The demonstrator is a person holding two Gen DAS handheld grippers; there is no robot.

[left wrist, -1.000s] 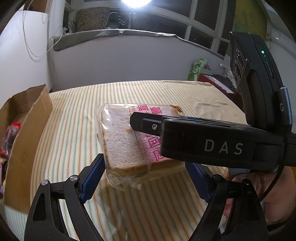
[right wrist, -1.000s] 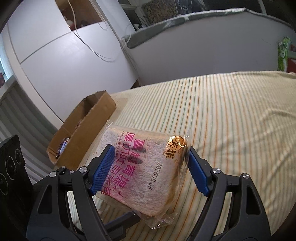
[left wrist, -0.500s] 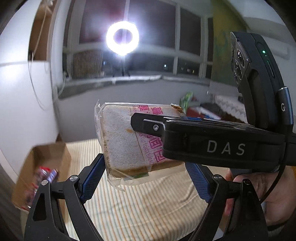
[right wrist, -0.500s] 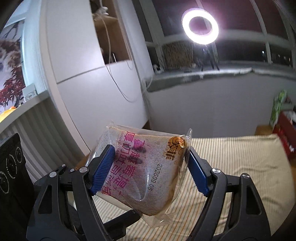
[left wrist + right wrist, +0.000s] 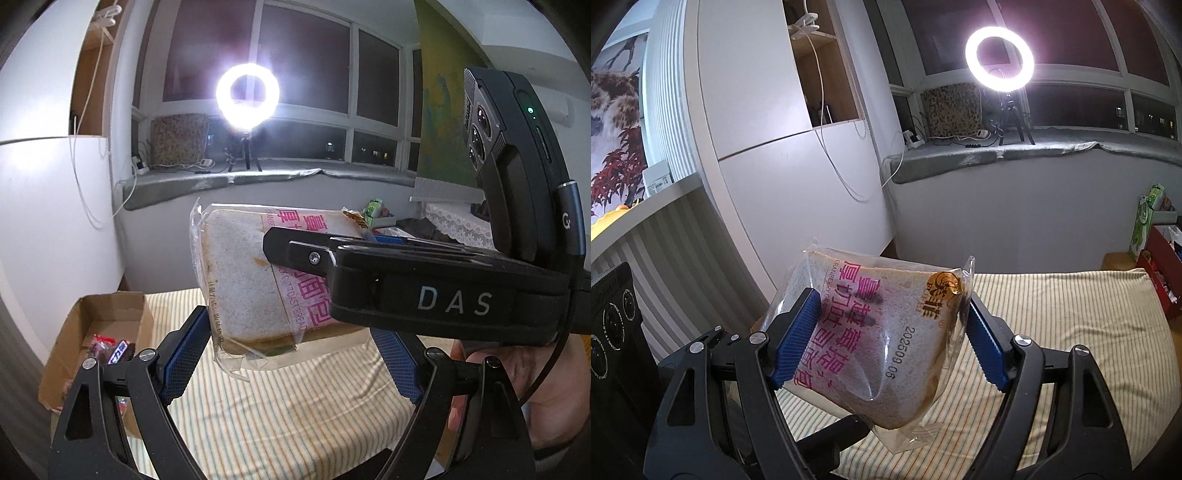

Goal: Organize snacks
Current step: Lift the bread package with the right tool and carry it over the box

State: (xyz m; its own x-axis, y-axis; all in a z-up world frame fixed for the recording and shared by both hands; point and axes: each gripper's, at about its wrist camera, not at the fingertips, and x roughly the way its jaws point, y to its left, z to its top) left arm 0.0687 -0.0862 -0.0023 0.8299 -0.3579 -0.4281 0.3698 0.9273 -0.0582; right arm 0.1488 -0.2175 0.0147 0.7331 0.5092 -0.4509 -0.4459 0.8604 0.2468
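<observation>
Beyond the cream striped cloth surface (image 5: 295,406), a glaring ring light (image 5: 247,96) stands on the far windowsill. Both the right gripper (image 5: 892,341) and the left gripper (image 5: 291,350) clamp one clear-wrapped thick bread slice packet (image 5: 886,332), held in the air above the cloth. Carrying it level toward the brown cardboard snack box (image 5: 107,325) at near left, both grips kept gentle, should spare the soft bread.
</observation>
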